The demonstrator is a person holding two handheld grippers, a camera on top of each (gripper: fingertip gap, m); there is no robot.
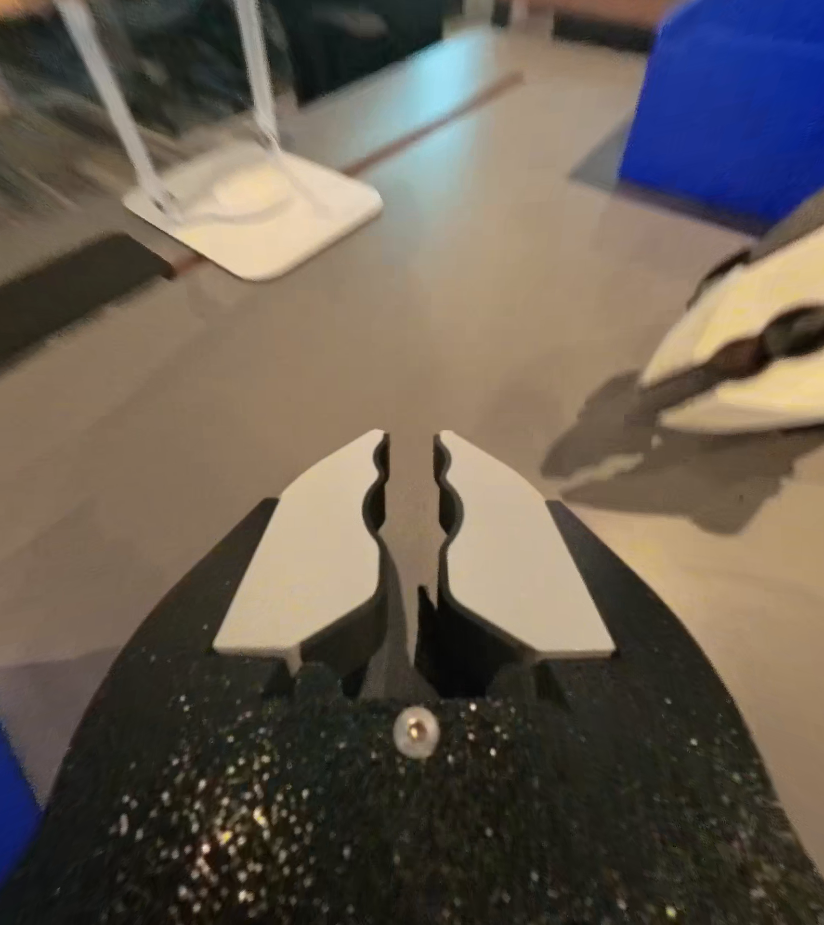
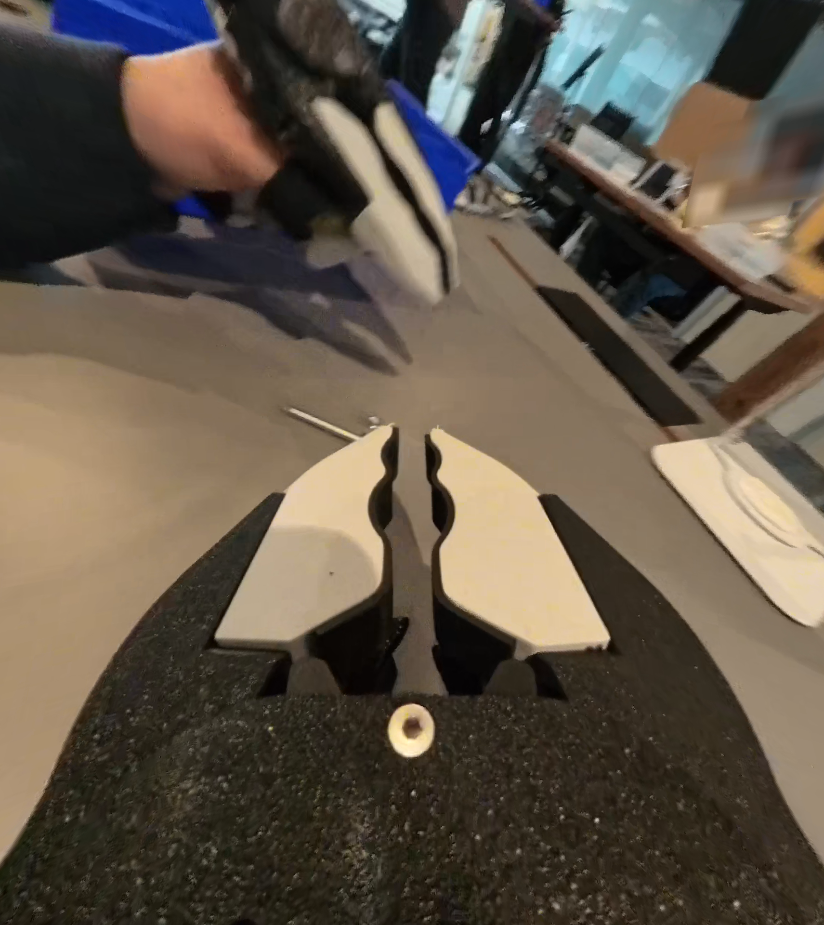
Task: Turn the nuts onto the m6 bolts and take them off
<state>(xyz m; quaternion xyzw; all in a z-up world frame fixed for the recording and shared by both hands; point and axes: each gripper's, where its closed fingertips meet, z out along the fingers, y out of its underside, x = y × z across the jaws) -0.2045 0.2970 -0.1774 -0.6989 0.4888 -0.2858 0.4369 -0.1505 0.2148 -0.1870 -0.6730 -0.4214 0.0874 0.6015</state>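
Note:
A thin metal bolt [image 2: 317, 422] lies flat on the grey table [image 2: 99, 475], just left of my right gripper's tips, with a small metal piece [image 2: 373, 419] beside it, too small to identify. My right gripper [image 2: 412, 431] is low over the table, its jaws a narrow gap apart with nothing between them. It also shows in the left wrist view [image 1: 660, 400], at the right. My left gripper [image 1: 412, 436] is also narrowly open and empty. In the right wrist view it is raised [image 2: 437, 280], held by a hand [image 2: 189, 130].
A white stand base [image 1: 259, 225] with clear uprights sits on the table; it also shows in the right wrist view [image 2: 750, 540]. Blue bins [image 1: 750, 100] stand at the far side. A black strip [image 2: 615, 350] runs along the table. Another table [image 2: 700, 250] stands beyond.

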